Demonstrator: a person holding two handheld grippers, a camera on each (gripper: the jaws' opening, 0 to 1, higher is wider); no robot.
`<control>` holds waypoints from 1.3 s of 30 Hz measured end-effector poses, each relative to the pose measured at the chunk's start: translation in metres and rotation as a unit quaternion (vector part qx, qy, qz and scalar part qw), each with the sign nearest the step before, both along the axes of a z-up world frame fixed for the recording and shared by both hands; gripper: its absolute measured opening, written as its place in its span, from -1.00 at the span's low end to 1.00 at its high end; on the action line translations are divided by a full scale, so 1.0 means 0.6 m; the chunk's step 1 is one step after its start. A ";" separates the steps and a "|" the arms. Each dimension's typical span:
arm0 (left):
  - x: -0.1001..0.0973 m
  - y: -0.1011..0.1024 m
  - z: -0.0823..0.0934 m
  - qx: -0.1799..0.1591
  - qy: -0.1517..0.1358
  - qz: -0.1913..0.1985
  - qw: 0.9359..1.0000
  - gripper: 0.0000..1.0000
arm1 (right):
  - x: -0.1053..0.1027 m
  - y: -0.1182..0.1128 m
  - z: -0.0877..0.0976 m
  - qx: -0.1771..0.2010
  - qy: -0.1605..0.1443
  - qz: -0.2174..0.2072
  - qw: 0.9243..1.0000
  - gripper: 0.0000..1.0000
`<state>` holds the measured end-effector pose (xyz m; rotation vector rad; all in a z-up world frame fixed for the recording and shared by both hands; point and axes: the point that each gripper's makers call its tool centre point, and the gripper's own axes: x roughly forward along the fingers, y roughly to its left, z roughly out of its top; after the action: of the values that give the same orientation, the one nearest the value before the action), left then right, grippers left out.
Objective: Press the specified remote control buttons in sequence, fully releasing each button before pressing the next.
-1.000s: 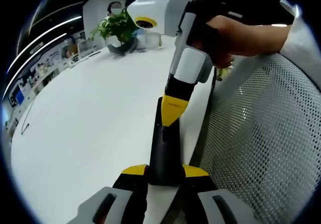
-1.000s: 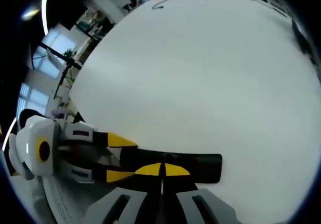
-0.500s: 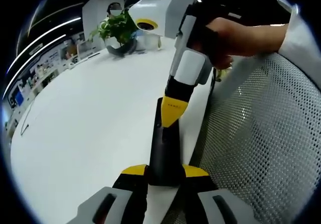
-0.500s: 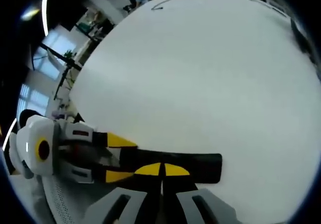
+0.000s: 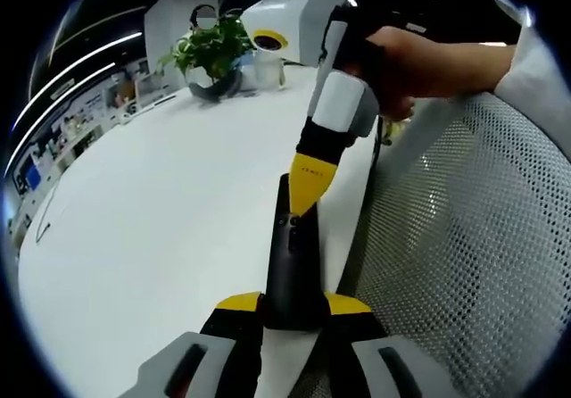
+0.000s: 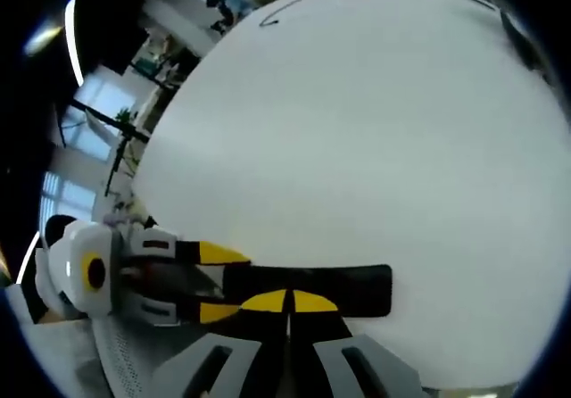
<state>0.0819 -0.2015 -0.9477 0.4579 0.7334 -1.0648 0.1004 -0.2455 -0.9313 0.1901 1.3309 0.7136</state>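
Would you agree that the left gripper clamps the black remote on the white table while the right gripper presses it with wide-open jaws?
Not quite: the right gripper meets the remote with its jaws closed to one yellow point, as the left gripper view shows. The rest holds: the left gripper clamps the black remote on the white table.

The left gripper [image 5: 293, 305] has yellow-tipped black jaws on grey, slotted finger mounts. The right gripper [image 5: 310, 203] shows a white and grey body with black sections and a tapering yellow tip bearing small dark markings; its holder's hand [image 5: 419, 63] comes out of a white sleeve [image 5: 535, 81]. In the right gripper view, the left gripper has the same white casing, black midsection and yellow jaws.
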 end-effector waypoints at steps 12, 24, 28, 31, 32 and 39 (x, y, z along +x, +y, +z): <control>-0.001 0.000 0.000 -0.005 -0.004 -0.006 1.000 -0.51 | -0.015 -0.003 -0.016 -0.040 0.004 0.023 0.999 -1.00; -0.003 0.004 -0.001 0.004 -0.011 -0.016 1.000 -0.51 | -0.013 0.002 -0.021 -0.090 -0.038 0.007 0.995 -1.00; -0.006 0.009 -0.002 -0.007 0.016 -0.011 1.000 -0.52 | -0.012 0.004 -0.022 -0.103 -0.041 -0.013 0.994 -1.00; -0.003 0.009 0.000 -0.005 -0.002 -0.037 0.999 -0.51 | -0.011 0.005 -0.023 -0.115 -0.042 -0.020 0.992 -1.00; -0.004 0.009 0.000 -0.007 0.002 -0.037 0.999 -0.52 | -0.011 0.005 -0.024 -0.122 -0.042 -0.022 0.991 -1.00; 0.004 0.017 0.000 -0.026 -0.003 -0.045 0.999 -0.52 | -0.007 0.007 -0.022 -0.131 -0.072 -0.043 0.988 -1.00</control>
<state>0.0842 -0.1914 -0.9480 0.4520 0.6833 -1.1641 0.0962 -0.2416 -0.9447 -0.0154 1.2557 0.4655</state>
